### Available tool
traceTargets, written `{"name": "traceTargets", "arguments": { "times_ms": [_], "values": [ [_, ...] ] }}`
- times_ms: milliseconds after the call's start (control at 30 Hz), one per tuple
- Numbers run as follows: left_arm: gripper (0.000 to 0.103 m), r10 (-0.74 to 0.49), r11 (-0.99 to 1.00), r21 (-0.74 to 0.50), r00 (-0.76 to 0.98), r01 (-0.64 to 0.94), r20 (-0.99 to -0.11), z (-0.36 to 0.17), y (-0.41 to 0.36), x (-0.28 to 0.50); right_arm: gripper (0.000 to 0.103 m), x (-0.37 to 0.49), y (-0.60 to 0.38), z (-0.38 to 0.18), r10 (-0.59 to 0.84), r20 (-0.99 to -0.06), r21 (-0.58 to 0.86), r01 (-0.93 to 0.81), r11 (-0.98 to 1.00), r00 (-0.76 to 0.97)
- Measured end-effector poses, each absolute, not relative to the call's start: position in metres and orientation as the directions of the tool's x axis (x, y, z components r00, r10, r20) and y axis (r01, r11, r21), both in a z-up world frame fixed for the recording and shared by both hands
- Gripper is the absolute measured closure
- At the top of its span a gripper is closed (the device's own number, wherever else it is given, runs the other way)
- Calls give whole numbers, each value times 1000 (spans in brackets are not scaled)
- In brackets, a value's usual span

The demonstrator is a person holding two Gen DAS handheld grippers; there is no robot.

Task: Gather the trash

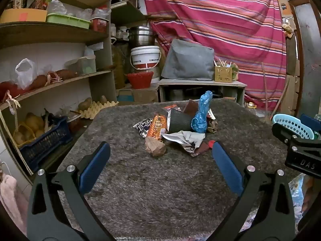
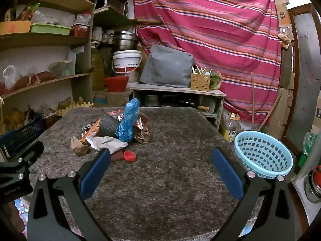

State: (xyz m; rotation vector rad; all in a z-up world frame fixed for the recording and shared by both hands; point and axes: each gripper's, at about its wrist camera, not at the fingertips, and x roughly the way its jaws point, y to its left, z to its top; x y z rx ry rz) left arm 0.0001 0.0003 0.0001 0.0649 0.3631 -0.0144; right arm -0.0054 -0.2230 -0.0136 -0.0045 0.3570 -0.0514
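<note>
Grey shaggy cloth covers the table [image 2: 170, 180]; nothing looks collected yet. The trash pile [image 1: 176, 128] lies whole at mid-table: a crumpled blue plastic bag [image 1: 200, 116] standing tallest, a black ribbed cup [image 1: 178, 122] on its side, an orange snack wrapper [image 1: 158, 127], crumpled white paper [image 1: 184, 138], a brown paper wad [image 1: 154, 146] and a red bottle cap [image 2: 129, 156] nearest the front. The light-blue basket [image 2: 262, 152] at the table's right edge — the likely bin — shows no trash inside.

Left gripper [image 1: 160, 166] and right gripper [image 2: 160, 168] both hover short of the pile, jaws spread wide, nothing between them. Judgement: task at its start, every piece left to move.

Surroundings — cluttered shelves [image 1: 60, 32] on the left, a striped red cloth [image 1: 220, 20] behind. Open carpet lies between pile and basket; no obstruction seen.
</note>
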Motion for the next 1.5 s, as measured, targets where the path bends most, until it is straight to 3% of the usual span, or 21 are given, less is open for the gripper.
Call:
{"name": "traceTargets", "arguments": {
  "times_ms": [1500],
  "values": [
    [5, 8, 999, 52, 936, 11, -351, -4, 10, 0, 4, -2, -226, -18, -62, -349, -7, 64, 998, 935]
  ]
}}
